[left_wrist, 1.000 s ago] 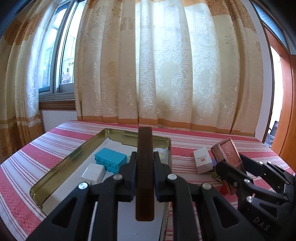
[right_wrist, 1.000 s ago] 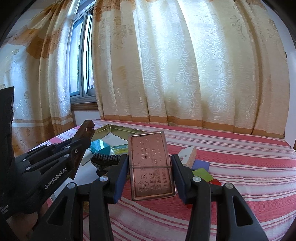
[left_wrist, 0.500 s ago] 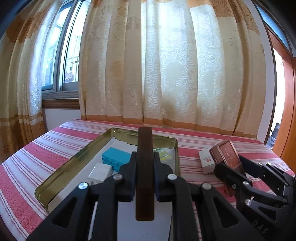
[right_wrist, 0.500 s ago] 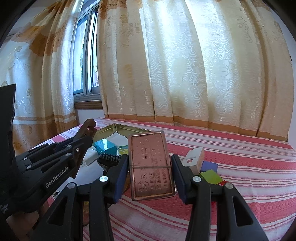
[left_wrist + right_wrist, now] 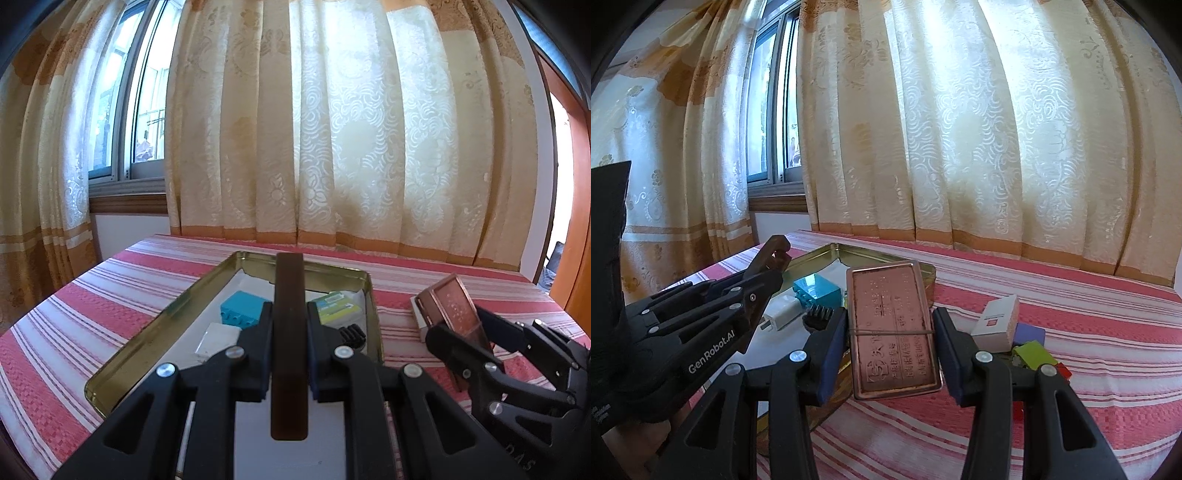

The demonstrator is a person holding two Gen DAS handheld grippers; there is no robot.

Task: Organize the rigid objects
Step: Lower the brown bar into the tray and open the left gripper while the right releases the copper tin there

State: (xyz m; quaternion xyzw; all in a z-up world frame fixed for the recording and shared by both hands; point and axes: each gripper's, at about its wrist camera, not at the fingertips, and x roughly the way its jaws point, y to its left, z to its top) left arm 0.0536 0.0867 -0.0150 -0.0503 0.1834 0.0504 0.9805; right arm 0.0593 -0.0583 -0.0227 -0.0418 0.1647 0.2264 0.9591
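The left gripper pinches a dark brown flat bar above the gold metal tray. Right of the tray, the right gripper's fingers clamp a copper-coloured embossed rectangular tin.

A dark brown bar stands on edge, clamped between the left gripper fingers, above the brass-coloured tray; a copper tin with embossed characters and a band across it is held face-up in the right gripper, beside the tray's right rim; in the tray lie a teal block, a white plug, a green-and-white packet and a small black ribbed piece; right of it lie a white box and coloured blocks.
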